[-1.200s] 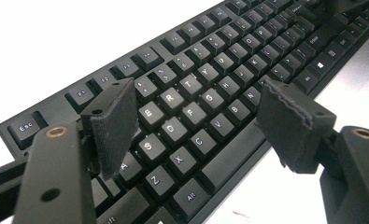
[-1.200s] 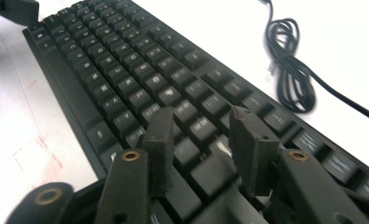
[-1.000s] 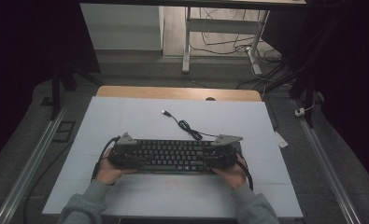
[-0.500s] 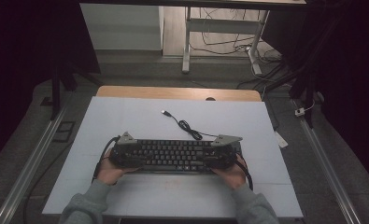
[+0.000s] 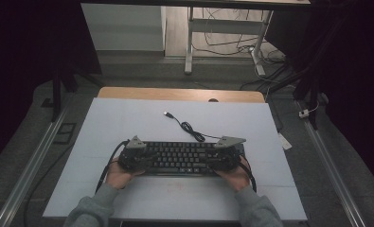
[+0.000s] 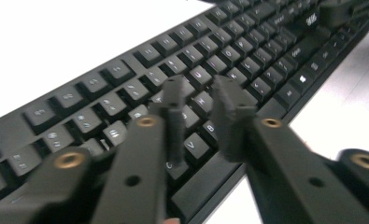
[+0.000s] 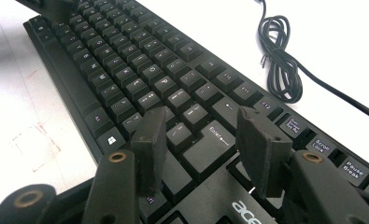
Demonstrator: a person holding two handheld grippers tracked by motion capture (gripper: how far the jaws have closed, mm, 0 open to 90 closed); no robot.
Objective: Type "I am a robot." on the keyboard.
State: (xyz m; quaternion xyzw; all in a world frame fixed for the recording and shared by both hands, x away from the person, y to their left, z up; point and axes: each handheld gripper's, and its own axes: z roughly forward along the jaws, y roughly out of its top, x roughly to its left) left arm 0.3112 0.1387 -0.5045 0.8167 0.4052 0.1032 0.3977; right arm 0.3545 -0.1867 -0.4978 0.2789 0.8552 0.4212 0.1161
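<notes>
Both grippers are over the keyboard, and as I read it the key work is under way, not finished.

I have the left gripper over the left end of the black keyboard; its jaws have just been closing to a narrow gap, nothing between them, tips just above the letter keys. The keyboard lies flat across the near middle of the white table, its cable looped behind it with the plug lying loose, so any plugging-in is left to do. My right gripper hangs over the Enter key with its jaws at a middling gap, holding nothing. Beyond the table's wooden far edge I see grey floor, desk legs with trailing wires, and a dark room.
</notes>
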